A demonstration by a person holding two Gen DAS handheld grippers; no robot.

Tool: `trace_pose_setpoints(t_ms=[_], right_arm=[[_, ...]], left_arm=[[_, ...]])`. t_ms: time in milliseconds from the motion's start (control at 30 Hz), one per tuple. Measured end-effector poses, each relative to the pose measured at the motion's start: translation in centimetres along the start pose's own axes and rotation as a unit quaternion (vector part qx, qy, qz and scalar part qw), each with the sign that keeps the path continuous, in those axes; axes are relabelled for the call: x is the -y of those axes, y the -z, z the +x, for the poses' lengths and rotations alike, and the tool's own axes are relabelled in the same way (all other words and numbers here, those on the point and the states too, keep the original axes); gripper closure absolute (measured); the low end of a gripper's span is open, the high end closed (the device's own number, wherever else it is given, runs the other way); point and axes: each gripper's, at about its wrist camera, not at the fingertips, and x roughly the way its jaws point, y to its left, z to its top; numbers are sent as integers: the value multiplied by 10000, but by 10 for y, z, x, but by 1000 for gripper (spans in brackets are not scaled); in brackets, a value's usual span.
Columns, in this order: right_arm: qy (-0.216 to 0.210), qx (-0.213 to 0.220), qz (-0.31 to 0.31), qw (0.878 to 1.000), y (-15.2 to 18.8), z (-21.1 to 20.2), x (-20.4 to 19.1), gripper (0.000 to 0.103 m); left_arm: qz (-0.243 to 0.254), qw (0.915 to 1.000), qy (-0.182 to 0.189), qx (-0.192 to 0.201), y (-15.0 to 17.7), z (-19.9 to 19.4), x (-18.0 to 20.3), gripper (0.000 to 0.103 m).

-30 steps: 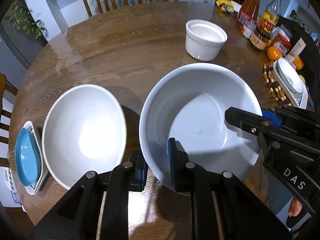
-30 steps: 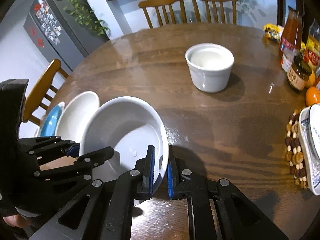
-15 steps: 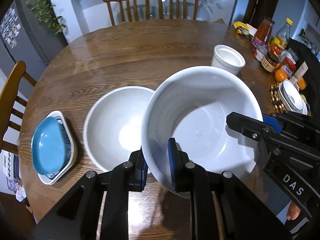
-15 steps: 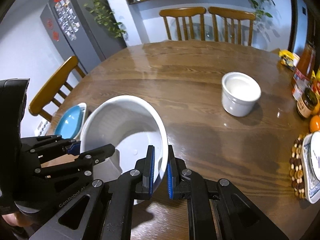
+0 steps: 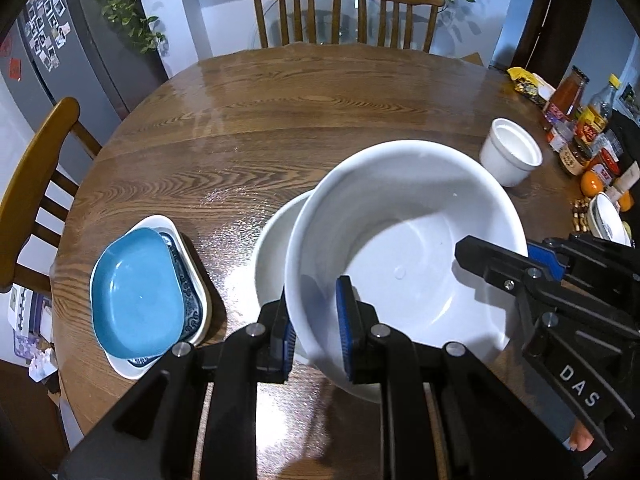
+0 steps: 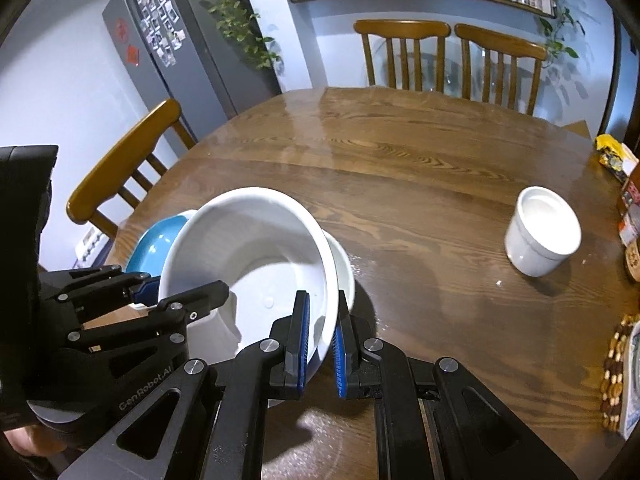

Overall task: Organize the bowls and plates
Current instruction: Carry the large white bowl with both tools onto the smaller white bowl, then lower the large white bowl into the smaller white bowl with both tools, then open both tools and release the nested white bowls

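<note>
Both grippers hold a large white bowl (image 5: 408, 240) by its rim, lifted and tilted over a second white bowl (image 5: 272, 240) on the wooden table. My left gripper (image 5: 316, 320) is shut on the bowl's near-left rim. My right gripper (image 6: 320, 338) is shut on its right rim (image 6: 326, 280); it also shows in the left wrist view (image 5: 536, 264). The lower bowl (image 6: 346, 268) peeks out beneath. A blue dish (image 5: 136, 296) sits on a white patterned plate (image 5: 196, 304) at the left. A small white ramekin (image 5: 510, 156) stands at the right.
Bottles, jars and oranges (image 5: 580, 140) crowd the table's right edge, with a white dish on a beaded mat (image 5: 604, 220). Wooden chairs (image 5: 344, 12) stand at the far side and at the left (image 5: 36, 184). A fridge (image 6: 176, 44) is at the back left.
The held bowl has moved up and to the left, from beside the second white bowl to over it. Both grippers kept their grip.
</note>
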Motion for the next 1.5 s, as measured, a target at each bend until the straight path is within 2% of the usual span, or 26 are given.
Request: trace_pose_setpoints(t_ms=[533,1000,1133,1333,1500], right_arm=[[50,-550,72,9985,-2,44,-5,90],[223,-713,32,9972,-4,55,-8,90],[263,-713,45,9971,-5,54,-8,90],[373,-602,-8,9975,-6,44,-11,89],[455,-472,31,9978,-6,31,-9,88]], left_arm=[[19,9988,4,-482,-2,38,-11,87],[95,9983,-114,-572,-6,48,-11,85],[79,9986,-76,-518,-9,45,-11,71],[127,9990,-108,-412,-9,38,-8,62],[122,9992,-265,-257,-9,29,-9,37]])
